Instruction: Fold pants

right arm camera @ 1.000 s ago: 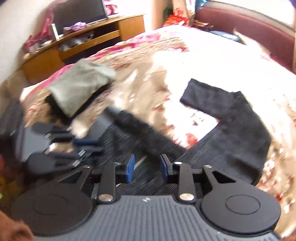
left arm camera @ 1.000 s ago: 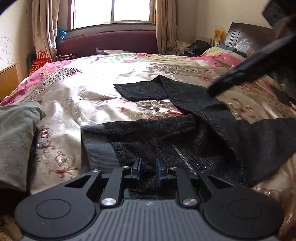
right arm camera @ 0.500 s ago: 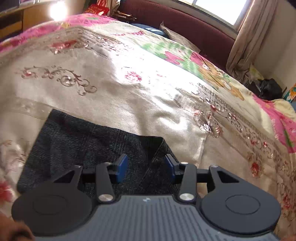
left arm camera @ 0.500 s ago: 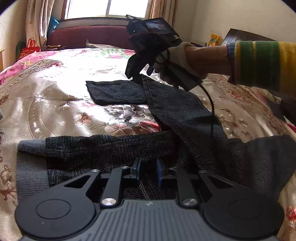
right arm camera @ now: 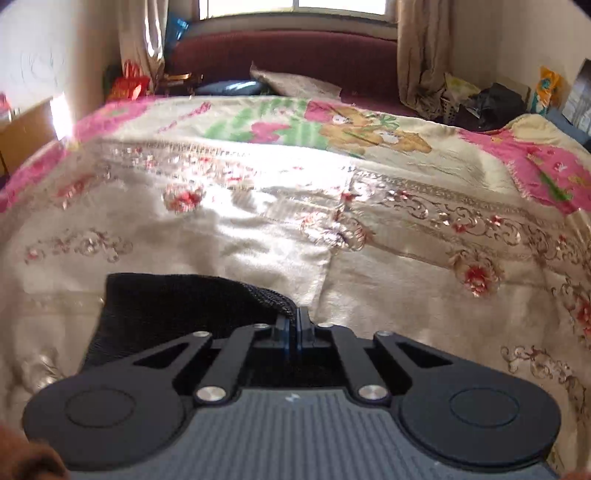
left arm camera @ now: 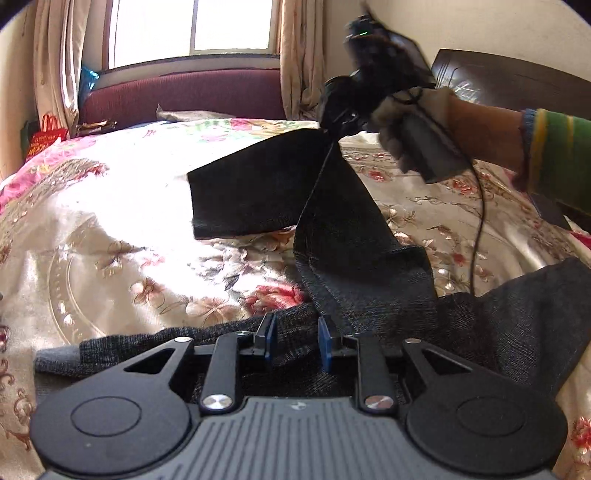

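From your left wrist camera, your left gripper (left arm camera: 295, 341) sits low over the near end of the dark grey woven pants (left arm camera: 347, 243), its blue-padded jaws a little apart and just having opened further, with the waist fabric lying between and under them but not visibly pinched. The pants lie on the cream satin bedspread with red and gold flower embroidery (left arm camera: 122, 236), and one leg rises from the waist up and away toward the window (left arm camera: 192, 31). At its top your right gripper (left arm camera: 334, 110) holds that leg off the bedspread, so a flat panel of dark cloth hangs down from the grip on the window side. Your right hand (left arm camera: 413, 133) is wrapped around the grey handle, a striped green and yellow sleeve (left arm camera: 554, 151) behind it, and a black cable (left arm camera: 478, 221) trails down from the handle toward the pants. From your right wrist camera, your right gripper (right arm camera: 295, 332) has its jaws pressed together, having just closed, with the edge of the pants (right arm camera: 177, 302) clamped between the pads; the cloth spreads down and to the left of the fingers, above the bedspread (right arm camera: 388, 266), which runs on toward the maroon padded bench (right arm camera: 295, 55) under the window
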A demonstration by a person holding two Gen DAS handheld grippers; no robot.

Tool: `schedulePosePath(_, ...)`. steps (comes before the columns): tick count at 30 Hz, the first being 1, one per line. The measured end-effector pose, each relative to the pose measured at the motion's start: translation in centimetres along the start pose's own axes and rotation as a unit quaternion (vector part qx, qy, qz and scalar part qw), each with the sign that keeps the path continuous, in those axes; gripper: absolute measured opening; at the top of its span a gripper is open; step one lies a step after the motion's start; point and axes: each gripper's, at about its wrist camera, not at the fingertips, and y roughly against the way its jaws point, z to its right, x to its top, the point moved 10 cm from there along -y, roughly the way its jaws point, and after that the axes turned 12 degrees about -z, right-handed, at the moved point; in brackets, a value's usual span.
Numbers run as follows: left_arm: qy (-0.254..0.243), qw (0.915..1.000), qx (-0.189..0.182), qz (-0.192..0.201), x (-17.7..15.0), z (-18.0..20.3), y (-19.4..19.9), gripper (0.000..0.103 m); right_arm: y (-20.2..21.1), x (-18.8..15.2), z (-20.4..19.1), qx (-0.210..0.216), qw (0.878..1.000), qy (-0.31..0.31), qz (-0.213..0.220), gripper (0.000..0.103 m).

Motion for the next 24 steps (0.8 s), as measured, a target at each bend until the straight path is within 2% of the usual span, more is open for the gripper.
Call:
schedulePosePath(2, -0.019, 0.9998, -0.007, 0.009, 0.5, 1.6, 0.4, 0.042, 5.9, -1.8, 4.3, 0.038, 0.995, -0.071, 0.053, 0.002)
schedulePosePath(3, -0.028, 0.9995, -0.011, 0.011, 0.6, 2.5, 0.4, 0.043, 8.5, -3.6, 7.2, 0.049, 0.989, -0.119, 0.072, 0.003)
schedulePosePath(5, -0.051, 0.9985, -0.018, 0.011, 0.5, 4.5, 0.5, 0.043, 12.0, -7.9, 12.9, 0.056, 0.968, -0.224, 0.100, 0.006)
schedulePosePath(6, -0.062, 0.9978, -0.021, 0.009, 0.4, 5.4, 0.5, 0.043, 13.0, -11.6, 16.6, 0.037, 0.956, -0.276, 0.094, 0.009)
schedulePosePath(9, -0.101, 0.9946, -0.023, 0.001, -0.3, 8.2, 0.7, 0.043, 14.2, -21.2, 23.1, -0.038, 0.941, -0.333, 0.049, 0.011)
schedulePosePath(12, -0.128, 0.9914, -0.022, -0.012, -1.2, 10.3, 0.8, 0.044, 15.9, -28.2, 26.7, -0.051, 0.924, -0.379, 0.026, 0.011)
schedulePosePath(14, -0.145, 0.9891, -0.017, -0.020, -1.6, 11.5, 0.7, 0.044, 16.6, -30.0, 28.0, -0.053, 0.920, -0.386, 0.025, 0.011)
schedulePosePath(17, -0.176, 0.9841, 0.004, -0.022, -2.5, 13.4, 0.9, 0.045, 17.3, -30.1, 28.9, -0.050, 0.926, -0.373, 0.042, 0.015)
schedulePosePath(19, -0.191, 0.9811, 0.012, -0.026, -2.8, 14.6, 0.8, 0.046, 16.8, -29.0, 29.3, -0.042, 0.929, -0.364, 0.053, 0.040)
schedulePosePath(20, -0.197, 0.9798, 0.015, -0.028, -2.9, 14.9, 0.8, 0.047, 16.1, -28.3, 29.5, -0.037, 0.932, -0.356, 0.057, 0.045)
schedulePosePath(24, -0.219, 0.9747, 0.022, -0.040, -3.4, 16.4, 0.7, 0.048, 13.0, -25.1, 30.6, -0.082, 0.948, -0.303, 0.059, 0.045)
